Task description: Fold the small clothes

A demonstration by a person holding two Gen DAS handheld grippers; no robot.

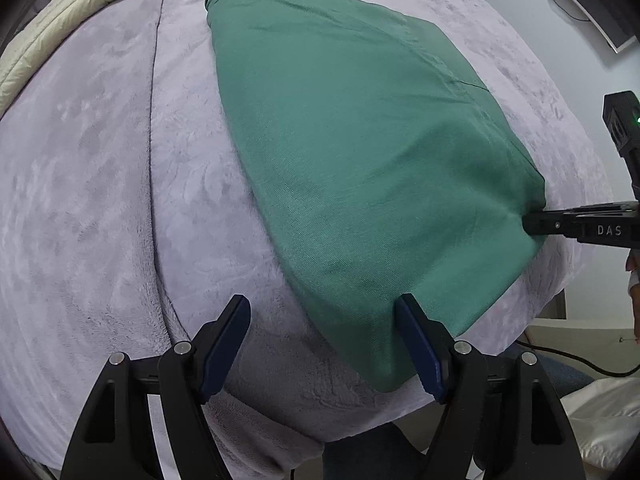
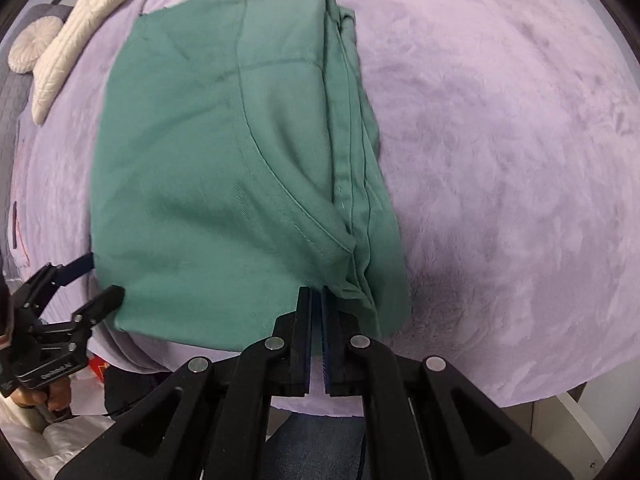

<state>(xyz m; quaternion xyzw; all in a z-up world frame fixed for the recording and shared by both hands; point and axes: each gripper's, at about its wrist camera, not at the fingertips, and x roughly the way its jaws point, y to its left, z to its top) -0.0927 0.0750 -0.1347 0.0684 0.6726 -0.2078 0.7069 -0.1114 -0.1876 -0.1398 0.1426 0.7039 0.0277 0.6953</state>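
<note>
Garment: a green garment of woven cotton-like cloth, folded to a rough rectangle, lies in the middle of the frame on the bed.
Bed cover: a lilac plush blanket, soft and fuzzy.
Left tongs: open, over the garment's lower corner.
Right tongs: closed, seemingly pinching the garment's near edge.
Upper left: a cream quilted jacket.

A lilac plush blanket covers the bed. A cream quilted jacket lies at its far left corner. The wall behind is pale.
</note>
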